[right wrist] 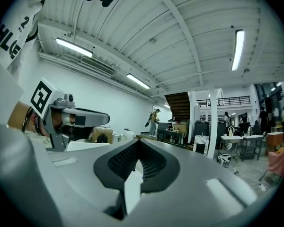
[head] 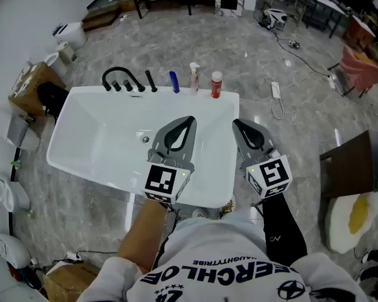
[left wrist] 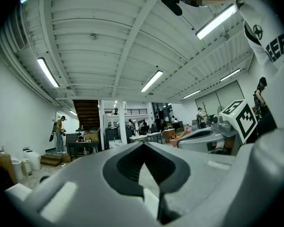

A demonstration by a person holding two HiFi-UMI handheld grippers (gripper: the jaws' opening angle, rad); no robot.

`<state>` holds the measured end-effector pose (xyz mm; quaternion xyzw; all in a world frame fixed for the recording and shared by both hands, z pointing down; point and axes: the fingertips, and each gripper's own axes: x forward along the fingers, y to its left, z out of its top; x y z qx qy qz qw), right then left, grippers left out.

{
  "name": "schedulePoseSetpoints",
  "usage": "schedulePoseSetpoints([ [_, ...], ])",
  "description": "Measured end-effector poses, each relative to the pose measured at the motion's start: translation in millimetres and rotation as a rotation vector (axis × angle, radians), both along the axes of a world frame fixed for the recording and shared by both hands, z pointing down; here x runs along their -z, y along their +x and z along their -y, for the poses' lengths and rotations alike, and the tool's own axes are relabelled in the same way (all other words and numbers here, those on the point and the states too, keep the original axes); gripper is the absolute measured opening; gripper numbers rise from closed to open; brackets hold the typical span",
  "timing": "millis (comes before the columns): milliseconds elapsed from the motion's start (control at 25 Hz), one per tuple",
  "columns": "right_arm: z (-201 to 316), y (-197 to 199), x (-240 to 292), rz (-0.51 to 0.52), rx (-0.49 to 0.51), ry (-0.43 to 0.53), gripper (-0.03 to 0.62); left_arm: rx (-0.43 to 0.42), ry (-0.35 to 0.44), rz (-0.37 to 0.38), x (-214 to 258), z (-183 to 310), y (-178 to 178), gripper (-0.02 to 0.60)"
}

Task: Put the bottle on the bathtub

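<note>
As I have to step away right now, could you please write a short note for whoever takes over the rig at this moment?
The left tool is shut and empty, held over the near end of the bathtub.
The right tool is shut and empty, beside it near the tub's right edge.
Things: a red bottle, a clear pump bottle and a blue item stand upright on the far rim, right of the black tap.
Done: both bottles are on the rim and nothing is held.
Left: probably nothing, as no other bottle is in view.
</note>
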<state>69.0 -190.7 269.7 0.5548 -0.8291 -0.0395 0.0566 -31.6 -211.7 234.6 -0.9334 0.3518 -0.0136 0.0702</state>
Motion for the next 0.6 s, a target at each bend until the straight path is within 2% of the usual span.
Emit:
schedulePoseSetpoints([
  [120, -2.4, -3.0, 1.1, 0.011, 0.009, 0.009, 0.029, 0.002, 0.004, 0.003, 0.2, -0.5, -1.7, 0.002],
  [320, -5.5, -2.3, 2.8, -0.027, -0.001, 0.04, 0.028, 0.004, 0.012, 0.009, -0.9, -2.9, -0.8, 0.002],
  [600, -6.2, -3.7, 0.7, -0.014, 0.002, 0.03, 0.028, 0.009, -0.004, 0.006, -0.9, -4.0, -2.7, 0.002],
])
